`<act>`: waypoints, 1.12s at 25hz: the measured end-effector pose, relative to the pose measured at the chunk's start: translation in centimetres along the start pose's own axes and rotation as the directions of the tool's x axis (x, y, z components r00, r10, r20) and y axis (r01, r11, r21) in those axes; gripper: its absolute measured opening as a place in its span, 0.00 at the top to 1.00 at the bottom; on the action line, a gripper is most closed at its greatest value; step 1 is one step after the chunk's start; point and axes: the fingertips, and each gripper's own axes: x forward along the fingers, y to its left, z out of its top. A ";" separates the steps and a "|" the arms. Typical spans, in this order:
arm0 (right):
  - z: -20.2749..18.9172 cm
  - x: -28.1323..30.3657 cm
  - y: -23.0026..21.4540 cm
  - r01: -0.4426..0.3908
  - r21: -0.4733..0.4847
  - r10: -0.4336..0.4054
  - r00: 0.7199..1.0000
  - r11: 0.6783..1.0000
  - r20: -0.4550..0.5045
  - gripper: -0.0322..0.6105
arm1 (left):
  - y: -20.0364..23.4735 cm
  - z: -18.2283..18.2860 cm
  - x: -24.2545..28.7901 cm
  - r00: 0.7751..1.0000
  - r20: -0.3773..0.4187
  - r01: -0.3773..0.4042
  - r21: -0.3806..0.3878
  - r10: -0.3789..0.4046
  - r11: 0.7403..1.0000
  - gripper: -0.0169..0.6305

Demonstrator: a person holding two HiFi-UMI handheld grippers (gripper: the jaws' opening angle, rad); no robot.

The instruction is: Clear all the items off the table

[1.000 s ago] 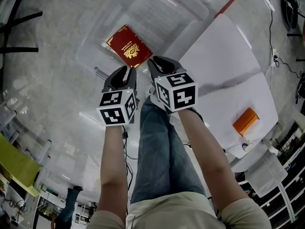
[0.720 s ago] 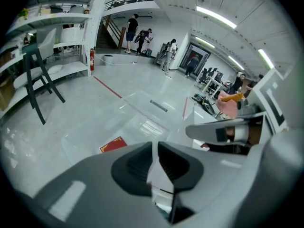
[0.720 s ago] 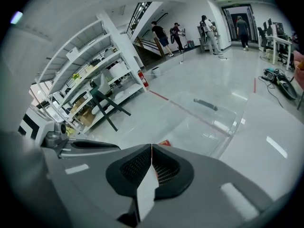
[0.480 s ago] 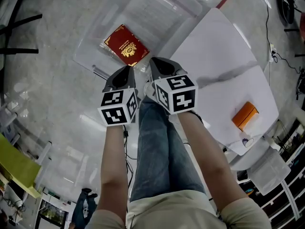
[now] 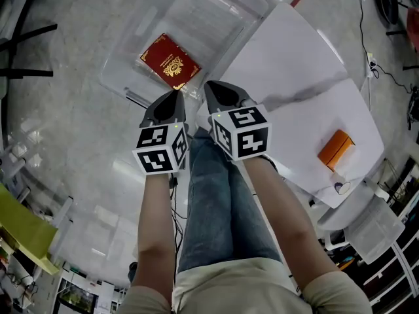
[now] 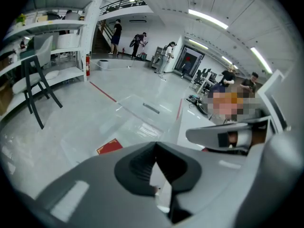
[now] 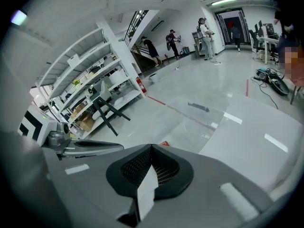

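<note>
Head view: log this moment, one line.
left hand-held gripper shut, empty | right hand-held gripper shut, empty | red booklet in bin | orange box on table

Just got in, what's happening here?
A person holds the left gripper and the right gripper by a clear bin on the floor, where a red booklet lies. Both pairs of jaws are shut and empty, the left's having just closed. An orange box sits on the white table.

Probably lab or workshop hall: metal shelving (image 7: 90,87), strip lights (image 6: 207,19), polished floor (image 6: 71,113).
</note>
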 end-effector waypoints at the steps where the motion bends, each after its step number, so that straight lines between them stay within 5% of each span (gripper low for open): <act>1: -0.1 -0.3 0.0 0.001 0.003 -0.001 1.000 1.000 0.003 0.95 | -0.4 0.0 -0.2 1.000 -0.002 0.009 0.002 -0.009 1.000 0.96; 13: -0.3 -3.7 -2.0 0.044 0.034 -0.044 0.999 0.998 0.018 0.95 | -4.3 0.2 -0.5 0.997 -0.054 0.055 0.082 -0.050 0.995 0.96; 28: -0.7 -7.1 -7.5 0.169 0.233 -0.188 0.980 0.958 0.062 0.95 | -11.0 1.7 1.9 0.974 -0.145 0.202 0.222 -0.172 0.954 0.96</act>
